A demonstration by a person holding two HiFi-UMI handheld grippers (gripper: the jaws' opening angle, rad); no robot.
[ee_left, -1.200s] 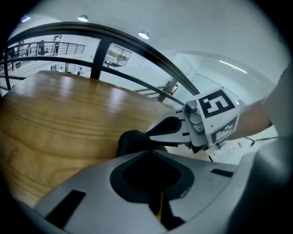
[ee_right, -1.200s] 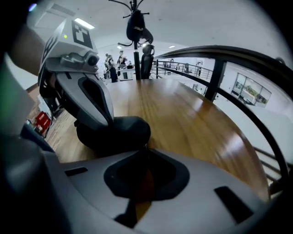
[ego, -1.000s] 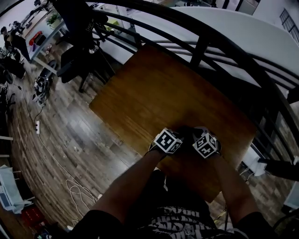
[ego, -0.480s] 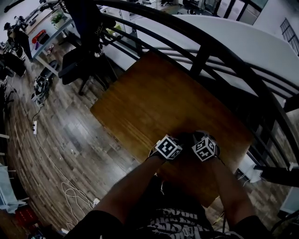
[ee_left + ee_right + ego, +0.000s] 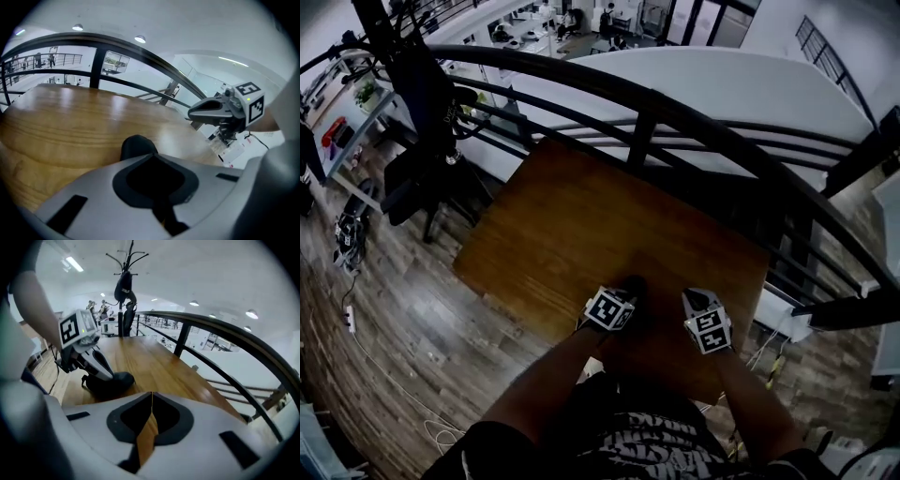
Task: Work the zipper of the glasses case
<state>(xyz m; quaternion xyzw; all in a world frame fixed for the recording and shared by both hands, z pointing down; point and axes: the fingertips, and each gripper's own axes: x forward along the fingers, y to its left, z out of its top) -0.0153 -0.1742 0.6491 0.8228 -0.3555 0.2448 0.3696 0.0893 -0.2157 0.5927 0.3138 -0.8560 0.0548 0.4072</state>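
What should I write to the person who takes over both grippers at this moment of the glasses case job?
Left gripper: appears shut on one end of the black glasses case, pinning it on the table.
Right gripper: jaws together, nothing between them, off to the side of the case and not touching it.
Case: lies on the wooden table, near the person's edge.
Done: case is secured. The zipper is too dark to read as open or closed.
Left: find the zipper pull with the right gripper, grip it, and run it along the case.
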